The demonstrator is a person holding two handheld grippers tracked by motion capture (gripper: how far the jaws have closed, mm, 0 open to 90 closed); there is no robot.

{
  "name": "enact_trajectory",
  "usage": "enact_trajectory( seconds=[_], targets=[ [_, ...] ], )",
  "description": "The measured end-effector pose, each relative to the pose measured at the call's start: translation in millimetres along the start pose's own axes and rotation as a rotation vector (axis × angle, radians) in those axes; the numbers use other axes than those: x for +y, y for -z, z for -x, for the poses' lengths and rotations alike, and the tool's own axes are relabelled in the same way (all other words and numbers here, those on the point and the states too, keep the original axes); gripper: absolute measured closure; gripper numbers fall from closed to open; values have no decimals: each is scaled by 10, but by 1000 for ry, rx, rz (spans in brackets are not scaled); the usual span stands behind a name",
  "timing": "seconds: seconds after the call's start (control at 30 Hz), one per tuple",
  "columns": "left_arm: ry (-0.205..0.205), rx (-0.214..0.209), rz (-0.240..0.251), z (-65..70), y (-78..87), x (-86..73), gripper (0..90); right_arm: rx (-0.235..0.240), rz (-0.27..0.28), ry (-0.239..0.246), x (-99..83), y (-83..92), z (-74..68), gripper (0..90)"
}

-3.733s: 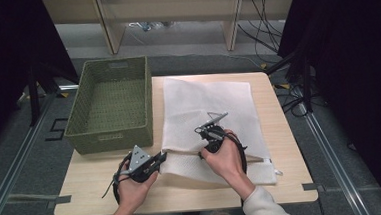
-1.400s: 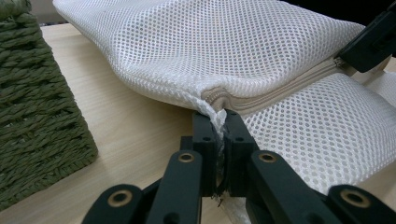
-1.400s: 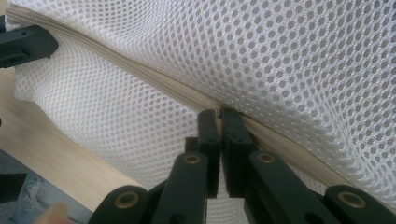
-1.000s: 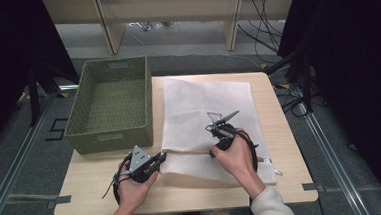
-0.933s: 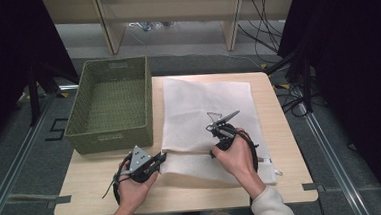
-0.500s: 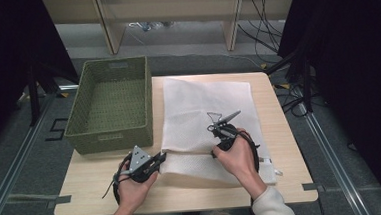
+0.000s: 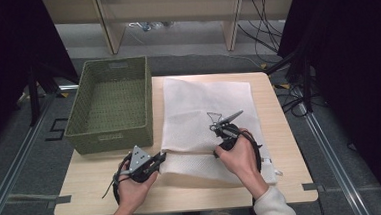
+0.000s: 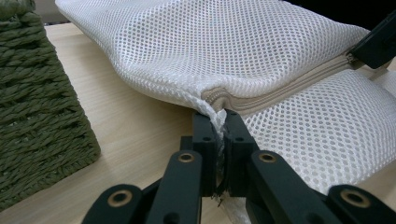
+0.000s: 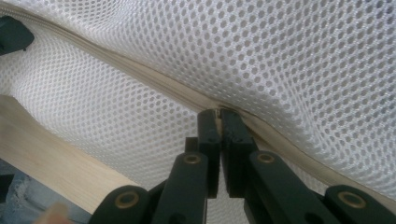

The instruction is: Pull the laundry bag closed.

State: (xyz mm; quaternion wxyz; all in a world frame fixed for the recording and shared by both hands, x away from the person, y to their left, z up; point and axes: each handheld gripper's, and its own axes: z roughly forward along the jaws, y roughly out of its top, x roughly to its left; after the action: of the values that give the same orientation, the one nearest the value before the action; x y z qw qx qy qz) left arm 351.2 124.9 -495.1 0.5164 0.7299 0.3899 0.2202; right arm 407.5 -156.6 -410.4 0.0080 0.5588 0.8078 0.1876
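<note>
Since the earliest look, the right hand [image 7: 240, 154] has slid a little to the right and toward the person along the white mesh laundry bag [image 7: 206, 104]; over the last second both hands have held their spots.

Left gripper [image 8: 219, 135] has its jaws pinched tight on the corner of the bag, right where the beige zipper [image 8: 285, 88] ends, a fold of mesh squeezed between the black tips. In the high view that gripper [image 7: 157, 158] sits at the bag's near left corner, on the wooden table [image 7: 88, 189], just beside the empty green woven basket [image 7: 109, 105].

Right gripper [image 9: 218, 119] is clamped shut as well, its tips closed on the zipper line with mesh bulging above it; whether it grips the slider itself I cannot tell. From above, it [image 7: 219, 130] rests near the middle of the bag.

Bag lies flat across the table's middle, to the right of the basket, touching its side.
</note>
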Motion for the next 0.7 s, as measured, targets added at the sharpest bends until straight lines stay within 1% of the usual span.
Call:
enact_trajectory(
  seconds=[0.03,0.17,0.2,0.23,0.27,0.3,0.33,0.37,0.4,0.43,0.47,0.53,0.57,0.6,0.63,0.7],
  targets=[
    [0,1,0,1,0,0,847,-3,0,-22,-4,6,-6,885],
    [1,0,0,1,-2,0,847,4,10,-5,-10,3,7,885],
    [1,0,0,1,-1,0,847,3,-12,-32,-11,15,-12,886],
    [0,2,-1,-1,-1,0,847,5,-20,-33,-11,16,-16,885],
    [0,2,-1,-2,0,-1,847,-7,-5,2,-12,2,18,886],
    [-1,2,-1,-2,0,-1,847,0,6,16,-12,-5,36,886],
    [-1,2,-1,-2,0,-1,847,0,6,16,-12,-5,36,886],
    [-1,2,-1,-3,-1,-2,847,-2,0,-4,-17,3,41,886],
    [-1,2,-1,-3,-1,-2,847,-6,2,0,-17,7,49,885],
    [-1,2,-1,-3,0,-1,847,-2,-11,-25,-21,20,35,886],
    [-1,2,-1,-3,0,-1,847,-2,-11,-25,-21,20,35,886],
    [-1,2,0,-2,0,-1,847,8,-23,-47,-24,36,24,886],
    [-1,2,-1,0,-1,-2,847,5,4,-7,-27,21,52,886],
    [-1,2,-1,0,-1,-2,847,-4,11,24,-25,12,73,886],
    [-1,3,-1,-1,0,-2,847,4,14,34,-25,11,84,886],
    [4,7,-2,-2,1,-4,847,-5,13,25,-29,14,87,886]
  ],
)
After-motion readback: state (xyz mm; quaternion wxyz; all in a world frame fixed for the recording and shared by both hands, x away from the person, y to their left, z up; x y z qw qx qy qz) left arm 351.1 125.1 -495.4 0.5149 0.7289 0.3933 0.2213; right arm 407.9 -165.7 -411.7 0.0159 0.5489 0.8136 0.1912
